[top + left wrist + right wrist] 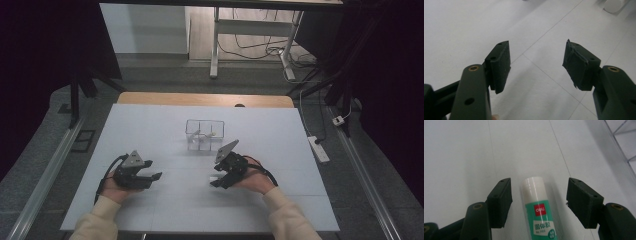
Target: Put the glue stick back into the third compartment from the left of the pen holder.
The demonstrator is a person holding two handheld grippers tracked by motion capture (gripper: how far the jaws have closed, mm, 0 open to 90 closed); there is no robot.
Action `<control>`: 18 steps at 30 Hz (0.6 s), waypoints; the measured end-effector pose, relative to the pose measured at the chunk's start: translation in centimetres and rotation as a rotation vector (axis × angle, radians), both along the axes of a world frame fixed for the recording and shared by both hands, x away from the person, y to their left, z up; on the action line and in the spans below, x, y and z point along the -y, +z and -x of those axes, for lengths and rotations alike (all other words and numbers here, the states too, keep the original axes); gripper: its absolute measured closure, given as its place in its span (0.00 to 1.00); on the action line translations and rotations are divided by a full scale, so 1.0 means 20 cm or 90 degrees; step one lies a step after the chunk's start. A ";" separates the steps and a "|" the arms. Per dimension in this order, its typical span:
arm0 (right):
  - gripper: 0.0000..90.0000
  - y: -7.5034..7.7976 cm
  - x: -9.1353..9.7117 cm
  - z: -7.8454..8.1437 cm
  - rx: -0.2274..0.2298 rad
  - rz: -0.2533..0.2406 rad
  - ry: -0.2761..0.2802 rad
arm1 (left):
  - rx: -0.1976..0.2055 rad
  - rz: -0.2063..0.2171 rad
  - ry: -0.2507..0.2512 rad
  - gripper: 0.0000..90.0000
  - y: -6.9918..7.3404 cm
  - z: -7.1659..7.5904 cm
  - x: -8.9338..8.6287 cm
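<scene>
Glue stick between spread jaws
Right gripper (539, 192) straddles the glue stick (539, 207) untouched (left gripper (536, 65) gapes, holding nothing)

A grey floor (165, 75) surrounds the white-topped table (150, 130); a white desk frame (216, 45) (cables beneath) stands beyond.

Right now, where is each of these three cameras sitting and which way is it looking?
High view: fixed above the person's side, looking forward and down on the white table; forearms, left gripper and right gripper show.
Left gripper view: rides that gripper, looking along its open jaws at bare tabletop.
Right gripper view: rides that gripper, looking down at a glue stick lying between its open jaws.
Shared: the clear divided box shows in the high view, its corner in the right gripper view.
</scene>
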State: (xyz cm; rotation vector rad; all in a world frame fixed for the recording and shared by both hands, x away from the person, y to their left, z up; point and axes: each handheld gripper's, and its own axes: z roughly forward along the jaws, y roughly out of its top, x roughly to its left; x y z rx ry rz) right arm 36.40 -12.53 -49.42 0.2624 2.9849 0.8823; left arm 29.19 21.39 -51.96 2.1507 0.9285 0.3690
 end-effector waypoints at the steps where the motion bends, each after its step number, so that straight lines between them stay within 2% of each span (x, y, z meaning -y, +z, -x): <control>1: 0.40 0.00 -0.01 0.00 0.004 0.007 0.005 | -0.001 0.000 0.000 0.43 0.00 0.00 0.00; 11: 0.46 -0.05 -0.05 -0.01 -0.004 0.044 0.022 | -0.002 -0.001 0.002 0.43 0.00 0.00 0.00; 17: 0.60 -0.07 -0.08 0.00 -0.007 0.073 0.043 | -0.001 0.001 0.006 0.43 0.00 0.00 -0.01; 18: 0.63 -0.07 -0.08 0.00 -0.004 0.068 0.040 | -0.002 0.001 0.007 0.43 0.00 0.00 -0.01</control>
